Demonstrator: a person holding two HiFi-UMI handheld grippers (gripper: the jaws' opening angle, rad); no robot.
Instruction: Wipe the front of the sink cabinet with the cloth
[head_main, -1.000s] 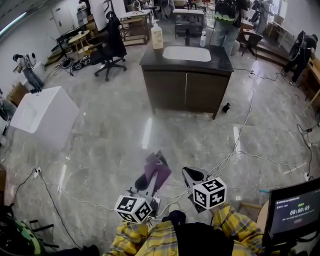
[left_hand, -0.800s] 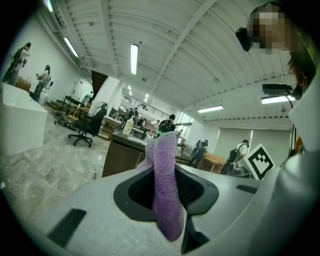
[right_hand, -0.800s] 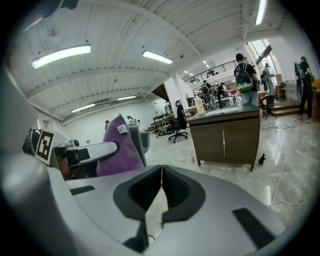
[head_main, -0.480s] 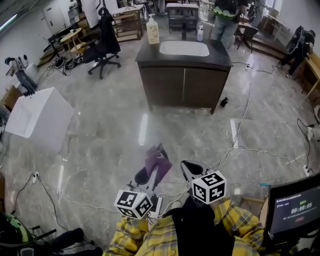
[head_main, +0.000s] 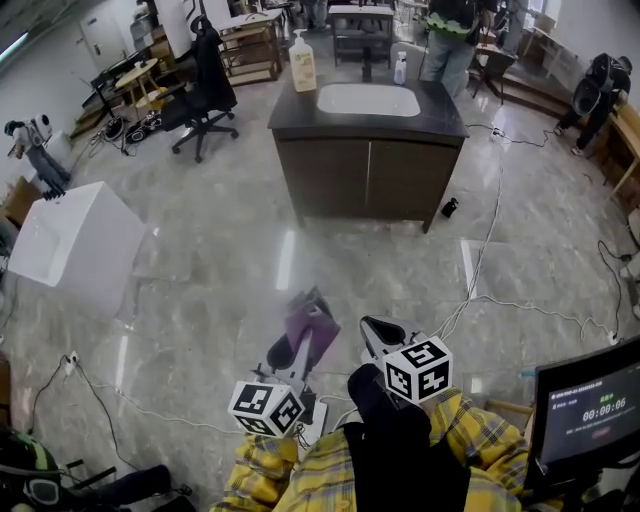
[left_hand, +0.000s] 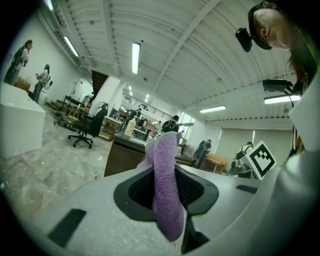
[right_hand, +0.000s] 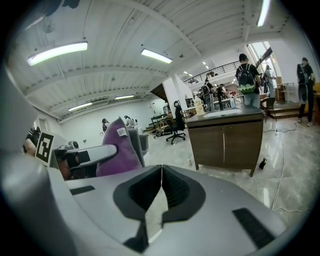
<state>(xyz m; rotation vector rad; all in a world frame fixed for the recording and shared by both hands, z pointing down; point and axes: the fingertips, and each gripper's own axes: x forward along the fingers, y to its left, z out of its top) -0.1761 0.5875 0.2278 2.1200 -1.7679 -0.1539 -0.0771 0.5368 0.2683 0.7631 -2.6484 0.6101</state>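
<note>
A dark brown sink cabinet (head_main: 366, 178) with two front doors and a white basin (head_main: 367, 99) stands across the floor, well ahead of me. My left gripper (head_main: 296, 346) is shut on a purple cloth (head_main: 306, 320), which stands up between the jaws (left_hand: 165, 185). My right gripper (head_main: 372, 333) is shut with nothing in it; its jaws meet in a thin line (right_hand: 161, 187). The right gripper view shows the cabinet (right_hand: 226, 142) to the right and the cloth (right_hand: 117, 150) to the left. Both grippers are held low, near my body.
A soap bottle (head_main: 302, 62) and a small bottle (head_main: 400, 68) stand on the cabinet top. A white box (head_main: 72, 245) sits at left, an office chair (head_main: 204, 80) behind it. Cables (head_main: 480, 290) cross the floor. People stand at the back. A monitor (head_main: 585, 412) is at lower right.
The view has moved a little closer to the cabinet. Both grippers keep their places near my body, and the cloth stays in the left one.
</note>
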